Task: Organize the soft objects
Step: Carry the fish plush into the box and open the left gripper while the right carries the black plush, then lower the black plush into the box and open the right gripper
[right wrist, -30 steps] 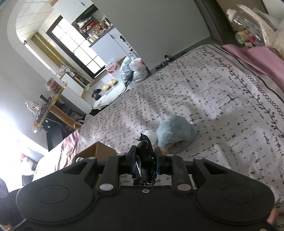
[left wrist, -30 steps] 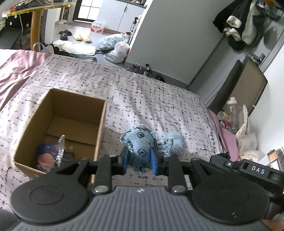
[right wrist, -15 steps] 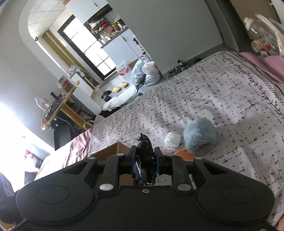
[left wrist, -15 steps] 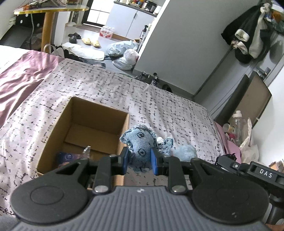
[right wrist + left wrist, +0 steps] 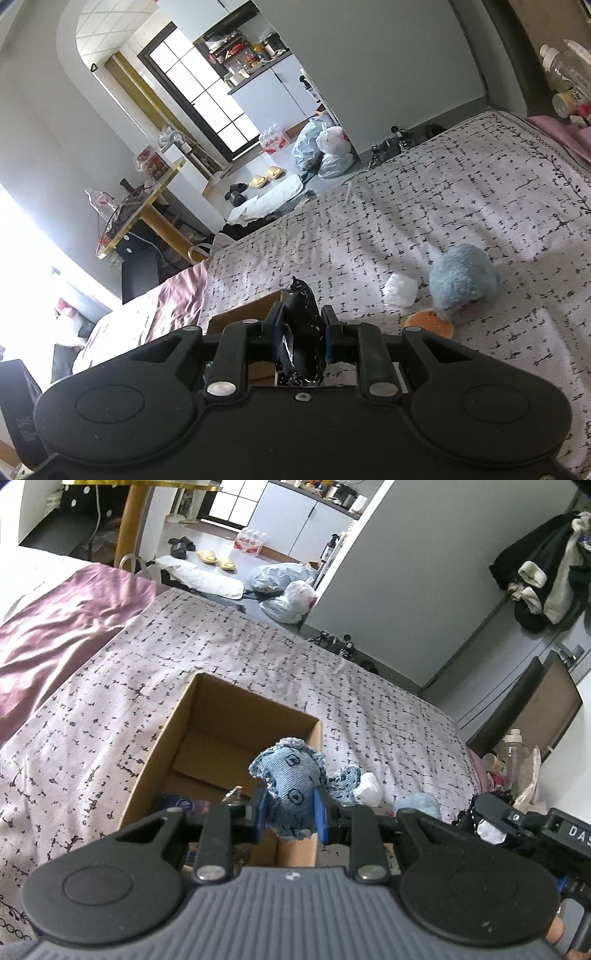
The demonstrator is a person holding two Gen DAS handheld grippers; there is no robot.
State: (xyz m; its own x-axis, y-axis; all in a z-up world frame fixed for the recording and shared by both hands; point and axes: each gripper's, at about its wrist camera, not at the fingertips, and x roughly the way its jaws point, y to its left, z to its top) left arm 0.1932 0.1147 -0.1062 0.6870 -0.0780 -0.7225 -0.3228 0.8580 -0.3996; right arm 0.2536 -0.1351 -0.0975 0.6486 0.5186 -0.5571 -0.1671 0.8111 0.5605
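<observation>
Your left tongs [image 5: 289, 815] pinch the denim plush toy [image 5: 291, 781] at frame centre, over the cardboard box [image 5: 207, 716] rim; right tongs [image 5: 301, 338] pinch a black pouch [image 5: 301, 325]. Centre over the opening before releasing.

Lower part of the denim toy [image 5: 293, 792] covered by the left gripper [image 5: 290, 814] body; near wall of the cardboard box [image 5: 207, 738] masked the same way, contents at lower centre reduced to a blue packet [image 5: 181, 803] and a crinkled wrapper tip [image 5: 232, 795], print unreadable. Right gripper [image 5: 517, 819] cut off at the right edge. Black pouch [image 5: 301, 332] mostly buried between pads, kind unclear. Orange disc [image 5: 428, 323] partly under the blue plush [image 5: 463, 278]. Bottles [image 5: 561, 74] cropped at the upper right.
</observation>
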